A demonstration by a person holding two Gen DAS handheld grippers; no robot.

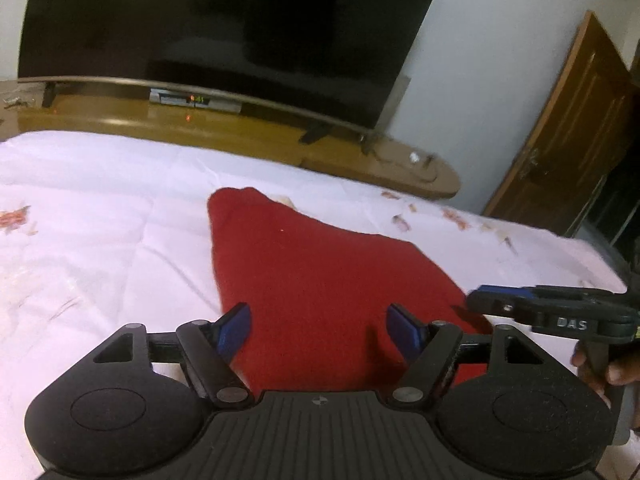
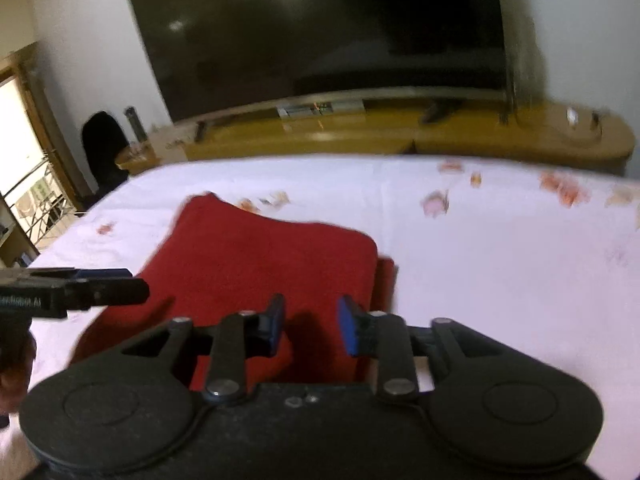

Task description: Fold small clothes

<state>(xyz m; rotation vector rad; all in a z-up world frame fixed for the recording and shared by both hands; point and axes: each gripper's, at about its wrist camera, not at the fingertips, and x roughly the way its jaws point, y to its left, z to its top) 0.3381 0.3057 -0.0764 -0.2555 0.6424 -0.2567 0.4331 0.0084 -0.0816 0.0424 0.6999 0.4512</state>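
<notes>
The left gripper [image 1: 318, 330] has its blue-padded fingers [image 1: 236, 328] spread wide with nothing between them; they hang just above the near part of the red cloth [image 1: 320, 272]. The right gripper [image 2: 310, 330] has its fingers [image 2: 274, 326] set closer together but with a clear gap, and nothing is pinched there either; red fabric only shows through the gap from below. The cloth lies on the white bedsheet [image 1: 100, 220], apparently already folded: in the right wrist view a lower layer peeks out along its right edge, and the far corner tapers toward the foot of the bed. Each gripper shows in the other's view, coming in from the side at the cloth's near corners, with part of a hand [image 1: 612, 368] on the handle. Beyond the bed stand a wooden cabinet [image 2: 480, 136] and a large dark television [image 2: 320, 32]. From here the main risk is a bad grasp: a pinch that catches only the top layer would pull the fold apart, and one that goes too deep could take the bedsheet with it. With the two grippers so near each other, uneven lifts could skew the edges, or the tools could bump. Motion blur hides the exact edge lines.
</notes>
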